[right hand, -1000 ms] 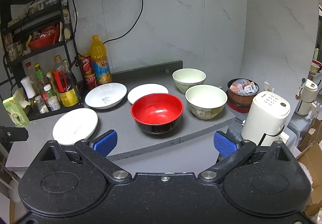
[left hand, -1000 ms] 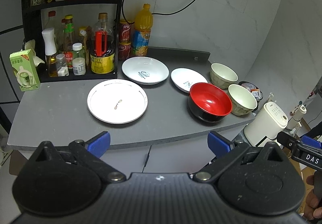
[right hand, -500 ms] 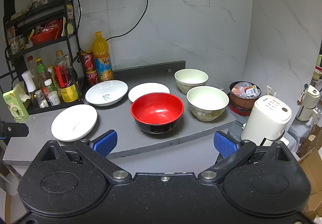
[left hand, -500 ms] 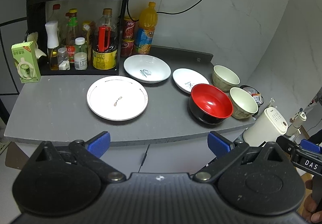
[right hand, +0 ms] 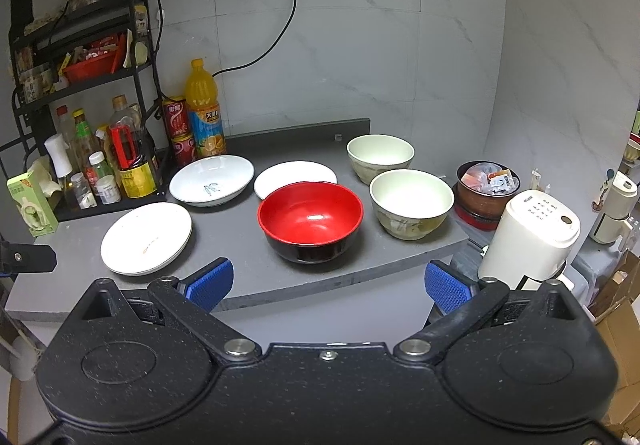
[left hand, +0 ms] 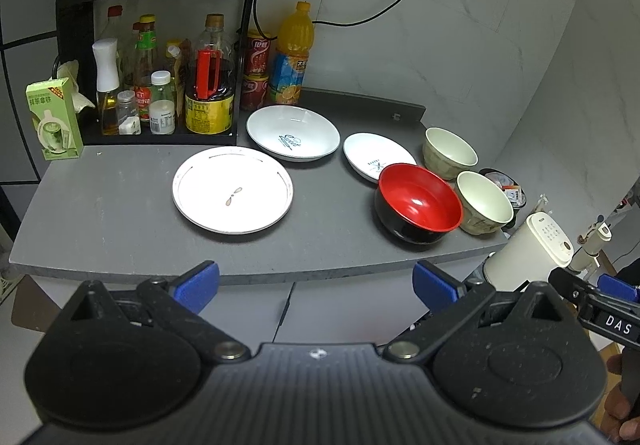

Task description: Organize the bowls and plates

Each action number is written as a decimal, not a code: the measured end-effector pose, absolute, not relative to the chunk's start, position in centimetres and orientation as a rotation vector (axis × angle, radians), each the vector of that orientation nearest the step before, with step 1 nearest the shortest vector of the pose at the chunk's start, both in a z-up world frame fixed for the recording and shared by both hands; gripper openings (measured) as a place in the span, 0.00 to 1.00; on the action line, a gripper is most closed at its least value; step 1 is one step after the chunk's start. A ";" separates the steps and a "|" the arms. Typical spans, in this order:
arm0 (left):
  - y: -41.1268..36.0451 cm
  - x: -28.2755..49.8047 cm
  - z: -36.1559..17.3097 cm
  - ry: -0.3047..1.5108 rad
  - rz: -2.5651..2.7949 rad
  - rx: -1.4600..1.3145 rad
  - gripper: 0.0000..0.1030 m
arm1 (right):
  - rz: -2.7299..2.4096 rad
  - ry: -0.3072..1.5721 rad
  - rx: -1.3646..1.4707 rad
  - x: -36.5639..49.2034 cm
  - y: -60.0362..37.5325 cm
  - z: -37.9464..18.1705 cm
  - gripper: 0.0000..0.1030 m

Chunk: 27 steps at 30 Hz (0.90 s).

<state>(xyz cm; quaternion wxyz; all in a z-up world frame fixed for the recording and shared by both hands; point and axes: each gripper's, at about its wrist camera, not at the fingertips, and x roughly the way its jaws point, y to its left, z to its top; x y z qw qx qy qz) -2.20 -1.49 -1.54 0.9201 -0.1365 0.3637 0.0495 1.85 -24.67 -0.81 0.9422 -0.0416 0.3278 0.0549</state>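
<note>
Three plates, three bowls; both grippers spread, seemingly empty.

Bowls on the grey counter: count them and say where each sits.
3: red bowl near the front edge, cream bowl to its right, second cream bowl behind that. None appears hidden.

Black speckled gripper bodies, silver screws, blue ribbed fingers, white "DAS" label

small plate: near edge behind red bowl | hand: cut by frame edge
</note>
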 end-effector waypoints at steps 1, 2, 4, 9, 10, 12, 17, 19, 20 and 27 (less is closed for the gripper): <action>-1.5 -2.2 -1.5 0.747 0.103 -0.278 0.99 | 0.113 0.667 -0.084 1.8 -24.8 -0.8 1.00; -1.5 -2.2 -1.6 0.749 0.106 -0.278 0.99 | 0.115 0.666 -0.083 1.8 -24.8 -0.8 1.00; -1.8 -2.0 -1.6 0.753 0.110 -0.271 0.99 | 0.121 0.668 -0.085 1.8 -24.9 -0.9 1.00; -2.4 -1.8 -1.7 0.766 0.119 -0.252 0.99 | 0.140 0.665 -0.096 1.9 -25.1 -0.9 1.00; -2.5 -1.7 -1.7 0.768 0.119 -0.253 0.99 | 0.141 0.669 -0.095 2.0 -25.2 -1.0 1.00; -2.8 -1.6 -1.8 0.770 0.116 -0.252 0.99 | 0.138 0.672 -0.095 2.2 -25.4 -1.1 1.00; -3.4 -0.7 -1.9 0.781 0.116 -0.239 0.99 | 0.136 0.677 -0.087 2.9 -26.0 -1.1 1.00; -3.6 -0.3 -1.9 0.784 0.115 -0.240 0.99 | 0.134 0.677 -0.084 3.3 -26.3 -1.3 1.00; -3.7 0.0 -1.9 0.782 0.113 -0.237 0.99 | 0.135 0.680 -0.080 3.6 -26.5 -1.4 1.00; -4.8 2.1 -2.2 0.795 0.103 -0.213 0.99 | 0.123 0.686 -0.059 5.6 -27.7 -1.7 1.00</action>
